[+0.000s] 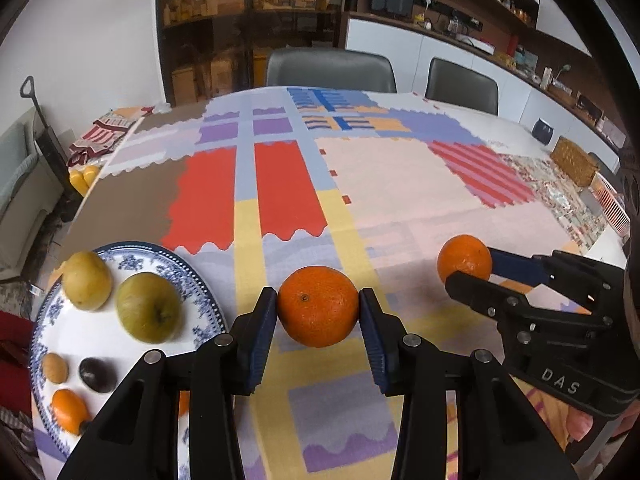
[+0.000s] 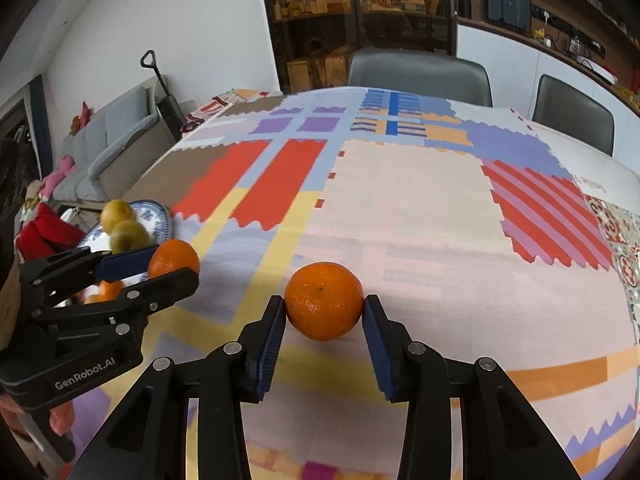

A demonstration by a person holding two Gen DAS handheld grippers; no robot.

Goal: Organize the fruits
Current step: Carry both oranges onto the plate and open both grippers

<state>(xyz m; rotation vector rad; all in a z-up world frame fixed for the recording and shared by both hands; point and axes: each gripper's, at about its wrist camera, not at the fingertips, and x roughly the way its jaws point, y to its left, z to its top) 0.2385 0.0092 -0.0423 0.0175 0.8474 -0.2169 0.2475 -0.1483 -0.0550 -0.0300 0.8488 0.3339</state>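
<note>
Oranges sit clamped, seemingly just off the tablecloth (image 1: pixel 400 184): left gripper (image 1: pixel 318 306) and right gripper (image 2: pixel 324 307) each pinch one.

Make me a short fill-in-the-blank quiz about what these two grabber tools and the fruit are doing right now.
1. Each gripper, left and right, is closed on an ____.
2. The two green-yellow fruits sit on a blue-and-white ____.
3. The table is covered by a colourful patterned ____.
4. Behind the table stand two grey ____.

Missing words: orange; plate; tablecloth; chairs
</note>
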